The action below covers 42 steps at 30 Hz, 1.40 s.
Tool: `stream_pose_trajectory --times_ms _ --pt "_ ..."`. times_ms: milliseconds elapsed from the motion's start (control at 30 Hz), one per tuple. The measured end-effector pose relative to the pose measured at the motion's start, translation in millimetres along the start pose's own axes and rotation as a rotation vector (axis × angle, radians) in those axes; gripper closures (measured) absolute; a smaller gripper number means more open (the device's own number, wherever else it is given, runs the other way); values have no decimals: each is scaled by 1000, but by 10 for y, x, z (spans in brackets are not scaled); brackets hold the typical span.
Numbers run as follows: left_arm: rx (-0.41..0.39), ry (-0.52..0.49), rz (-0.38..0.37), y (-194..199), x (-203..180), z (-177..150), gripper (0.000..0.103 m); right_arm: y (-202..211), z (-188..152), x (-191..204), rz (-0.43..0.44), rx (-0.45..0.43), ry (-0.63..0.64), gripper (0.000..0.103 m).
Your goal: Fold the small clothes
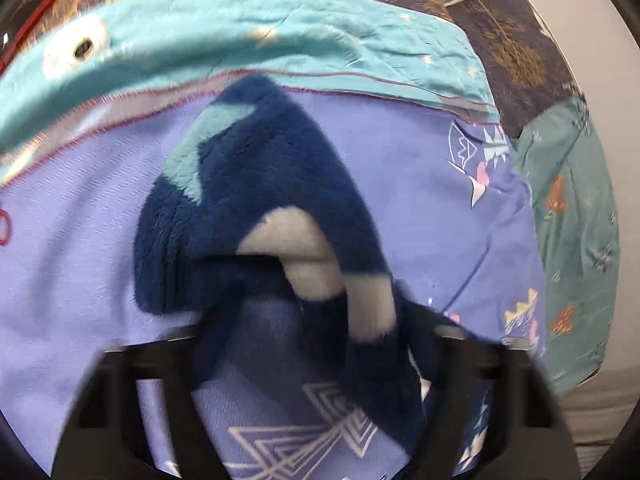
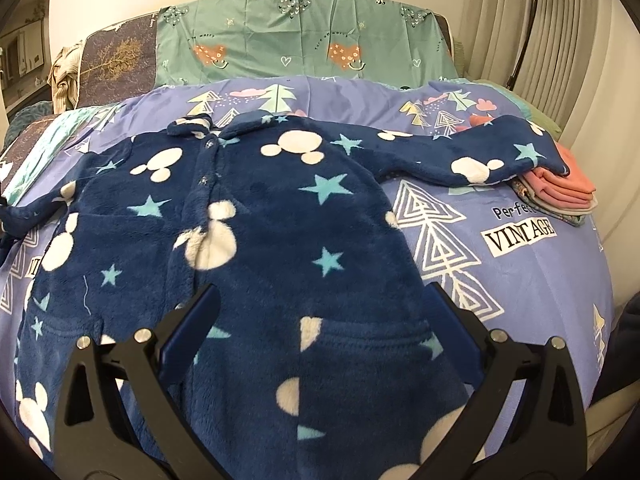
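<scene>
Fleece jacket (image 2: 256, 240), navy with white mouse-head shapes and turquoise stars, lies face up and spread flat on the lilac bedspread (image 2: 520, 272), filling the centre and lower left of the right wrist view. Its long axis runs from the collar at upper centre down to the hem at the bottom edge, and both sleeves stretch out sideways: one to the upper right, its cuff resting on a stack of folded pink clothes (image 2: 560, 192), the other off the left edge of the frame.

In the left wrist view, the left sleeve end (image 1: 256, 208) rises out of the left gripper (image 1: 316, 336); the cloth runs down between the black fingers (image 1: 448, 340), which appear closed on it, though blur at the tips keeps the contact itself from being sharp. The sleeve lies directly ahead of those fingers, hanging toward the upper centre, so the fold over the jacket's body looks like the left hand's to make.

The right gripper (image 2: 320, 312) hangs over the lower body of the jacket with its fingers released and spread wide, the fleece beneath them but not pinched. It is nearer the hem and the right sleeve.

Only the right wrist view shows the whole garment and its layout; only the left wrist view shows the grasped sleeve, plus a turquoise pillow (image 1: 240, 32) across the top.
</scene>
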<state>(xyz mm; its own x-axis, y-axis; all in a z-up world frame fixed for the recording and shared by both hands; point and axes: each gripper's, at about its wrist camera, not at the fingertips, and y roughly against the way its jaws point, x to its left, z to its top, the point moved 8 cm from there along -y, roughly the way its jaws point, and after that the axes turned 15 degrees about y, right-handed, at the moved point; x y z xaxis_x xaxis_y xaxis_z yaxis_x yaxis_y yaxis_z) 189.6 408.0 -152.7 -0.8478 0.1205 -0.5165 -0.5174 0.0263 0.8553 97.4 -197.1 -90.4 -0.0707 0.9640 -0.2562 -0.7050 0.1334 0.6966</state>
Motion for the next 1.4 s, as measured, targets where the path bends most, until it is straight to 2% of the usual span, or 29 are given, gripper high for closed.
stream_pose_trajectory --times_ms 33,100,200,267,333,400,467,500,567,600,667,700,733,833,900,1033,1100,1233,1300,1400 --pt "14 14 -14 -27 12 16 80 -14 7 3 1 1 3 2" --pt "7 -14 -53 11 -67 5 89 -58 35 13 0 1 17 2" --pt "-98 -170 -137 331 -458 -142 90 -122 84 25 -5 1 37 2" --pt "-160 -282 -219 601 -785 -306 90 -152 131 25 -4 -1 41 2" --pt "-240 -440 -318 936 -1218 -588 90 -154 182 13 -5 -12 40 2" --pt "-312 -616 -420 1259 -1636 -1012 90 -149 209 -9 -6 -22 34 2" --pt "-340 -771 -503 1475 -1946 -1500 90 -153 215 -36 -6 -23 24 2" --pt "-330 -867 -557 1562 -2105 -1861 90 -156 211 -48 -6 -21 18 2" --pt "-289 -989 -621 1610 -2251 -2400 88 -168 196 -78 -6 -16 6 2" --pt "-252 -1059 -653 1592 -2296 -2746 83 -170 187 -91 -7 -13 1 2" --pt "-188 -1163 -697 1499 -2290 -3305 64 -171 169 -122 -11 -10 -7 2" --pt "-161 -1228 -711 1407 -2253 -3636 50 -170 160 -142 -15 -9 -10 2" --pt "-145 -1298 -703 1293 -2187 -3929 42 -167 145 -170 -20 -6 -14 2" --pt "-121 -1479 -641 1015 -1920 -4430 36 -157 105 -245 -34 -2 -19 2" --pt "-130 -1585 -589 881 -1690 -4582 34 -163 68 -330 -48 5 -24 2" --pt "-188 -1607 -508 722 -1387 -4206 25 -262 22 -481 -7 32 -58 2" --pt "-212 -1591 -448 653 -1211 -3933 24 -340 53 -527 58 31 -93 3" --pt "-222 -1520 -288 407 -904 -3333 23 -515 271 -416 228 6 -119 26" --pt "-218 -1467 -211 264 -834 -3027 23 -669 489 -270 348 -13 -116 32" --pt "-200 -1404 -163 104 -773 -2784 23 -960 812 -100 420 -10 -103 33"
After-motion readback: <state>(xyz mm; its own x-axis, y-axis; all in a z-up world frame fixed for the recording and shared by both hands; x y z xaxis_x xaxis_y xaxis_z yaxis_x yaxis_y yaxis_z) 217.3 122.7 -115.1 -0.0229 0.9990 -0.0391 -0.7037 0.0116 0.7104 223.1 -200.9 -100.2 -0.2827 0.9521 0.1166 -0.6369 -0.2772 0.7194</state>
